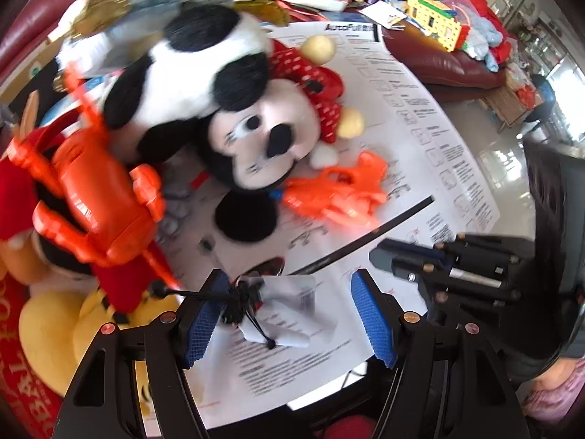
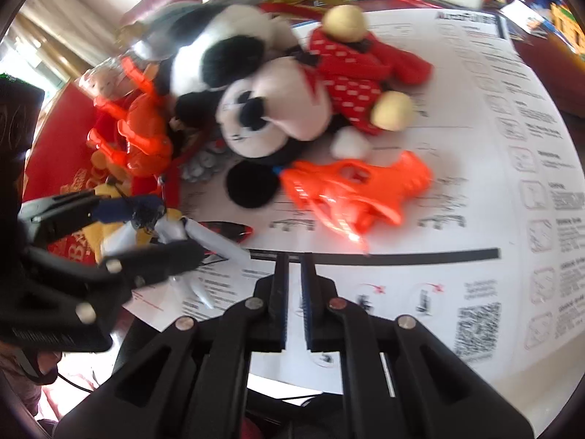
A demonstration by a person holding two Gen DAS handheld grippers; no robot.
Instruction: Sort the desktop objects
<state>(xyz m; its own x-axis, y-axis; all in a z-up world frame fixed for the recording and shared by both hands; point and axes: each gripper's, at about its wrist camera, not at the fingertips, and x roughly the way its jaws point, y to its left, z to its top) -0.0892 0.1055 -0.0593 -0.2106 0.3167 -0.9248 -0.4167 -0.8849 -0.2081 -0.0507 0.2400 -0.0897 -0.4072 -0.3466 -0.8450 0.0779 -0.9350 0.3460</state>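
My left gripper (image 1: 289, 314) points down at the white instruction sheet (image 1: 420, 117) with its blue pads (image 1: 203, 314) wide apart. A small black, thin-legged item on a white crumpled packet (image 1: 289, 303) lies between them, close to the left pad; the right pad stands clear of it. In the right wrist view the same gripper (image 2: 175, 228) brackets that packet (image 2: 172, 228). My right gripper (image 2: 294, 278) is shut and holds nothing, hovering over the sheet (image 2: 457, 139). Beyond lie a mouse plush (image 1: 263, 139), a panda plush (image 1: 190, 66), an orange crab toy (image 1: 98, 197) and an orange lobster toy (image 2: 358, 190).
A yellow plush in a red shirt (image 1: 47, 322) sits at the near left edge. A yellow block construction (image 1: 438, 25) rests on the dark red sofa (image 1: 449, 66) at the back right, with cluttered papers and toys behind the plush pile. The right gripper (image 1: 402, 256) hovers beside the left one.
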